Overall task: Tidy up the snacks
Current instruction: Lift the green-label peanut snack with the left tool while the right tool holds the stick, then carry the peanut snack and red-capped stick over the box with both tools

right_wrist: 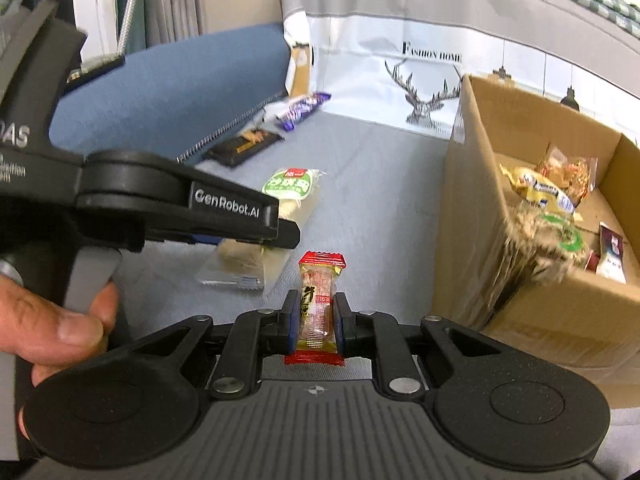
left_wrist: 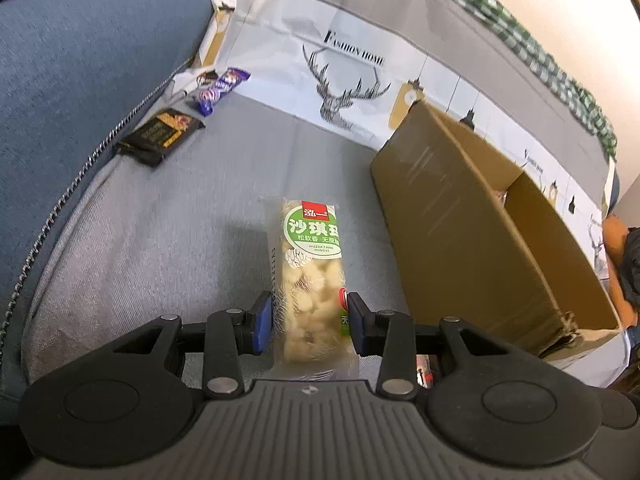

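Long clear-wrapped pale puffed-rice bar with a green and white label and a small red square at its far end (left_wrist: pixel 310 276), lying lengthwise on the grey fabric seat (left_wrist: pixel 160 220), just left of the open brown cardboard box (left_wrist: pixel 460 240). Clamped near its close end between the blue pads (left_wrist: pixel 264 322) of the left gripper (left_wrist: pixel 310 322), jaws partway apart, both pads pressed to the wrapper's sides. Seen in the right wrist view as well (right_wrist: pixel 290 196), partly hidden under the left gripper's black body.

Small narrow snack in a clear wrapper with red crimped ends (right_wrist: pixel 318 304), pinched upright between the nearly closed jaws of the right gripper (right_wrist: pixel 316 320), above the grey seat and just left of the box (right_wrist: pixel 520 280).

Inside the box: several packets, among them a yellow one (right_wrist: pixel 540 192) and a white and dark red one (right_wrist: pixel 610 256).

Far back on the seat: a flat black and gold packet (left_wrist: pixel 160 136) and purple-wrapped sweets (left_wrist: pixel 220 88), beside the blue cushion (left_wrist: pixel 80 80).
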Demonstrator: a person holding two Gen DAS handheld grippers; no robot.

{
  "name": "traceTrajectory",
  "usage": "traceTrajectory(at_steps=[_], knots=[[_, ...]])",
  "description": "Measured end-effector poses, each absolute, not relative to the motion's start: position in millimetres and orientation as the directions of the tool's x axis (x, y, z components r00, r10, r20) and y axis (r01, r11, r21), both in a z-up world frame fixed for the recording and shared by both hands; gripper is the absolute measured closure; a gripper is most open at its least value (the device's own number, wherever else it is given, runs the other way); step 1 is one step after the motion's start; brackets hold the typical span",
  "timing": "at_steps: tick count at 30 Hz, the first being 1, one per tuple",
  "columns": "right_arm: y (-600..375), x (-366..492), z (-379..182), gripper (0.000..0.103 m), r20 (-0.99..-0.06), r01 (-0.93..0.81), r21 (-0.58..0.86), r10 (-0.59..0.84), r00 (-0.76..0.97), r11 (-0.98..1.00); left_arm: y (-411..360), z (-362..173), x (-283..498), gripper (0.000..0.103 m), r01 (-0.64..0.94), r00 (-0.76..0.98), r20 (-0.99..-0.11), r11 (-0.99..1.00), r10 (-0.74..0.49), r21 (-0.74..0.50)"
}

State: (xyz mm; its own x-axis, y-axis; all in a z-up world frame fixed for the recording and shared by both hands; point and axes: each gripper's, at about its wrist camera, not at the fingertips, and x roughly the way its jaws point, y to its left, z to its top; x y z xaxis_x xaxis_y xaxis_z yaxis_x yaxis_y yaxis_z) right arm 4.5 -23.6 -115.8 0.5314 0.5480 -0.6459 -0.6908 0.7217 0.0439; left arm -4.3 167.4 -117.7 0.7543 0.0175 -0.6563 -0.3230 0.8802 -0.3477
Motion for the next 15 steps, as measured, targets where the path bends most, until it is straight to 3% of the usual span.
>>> traceTrajectory(at_steps=[15], knots=[[-37.2, 18.3, -79.4, 0.086, -0.524, -0.69, 0.156, 0.651, 0.548, 0.707, 166.2, -82.0, -39.2, 0.061, -0.312, 0.833, -0.552, 0.862, 0.046, -0.4]])
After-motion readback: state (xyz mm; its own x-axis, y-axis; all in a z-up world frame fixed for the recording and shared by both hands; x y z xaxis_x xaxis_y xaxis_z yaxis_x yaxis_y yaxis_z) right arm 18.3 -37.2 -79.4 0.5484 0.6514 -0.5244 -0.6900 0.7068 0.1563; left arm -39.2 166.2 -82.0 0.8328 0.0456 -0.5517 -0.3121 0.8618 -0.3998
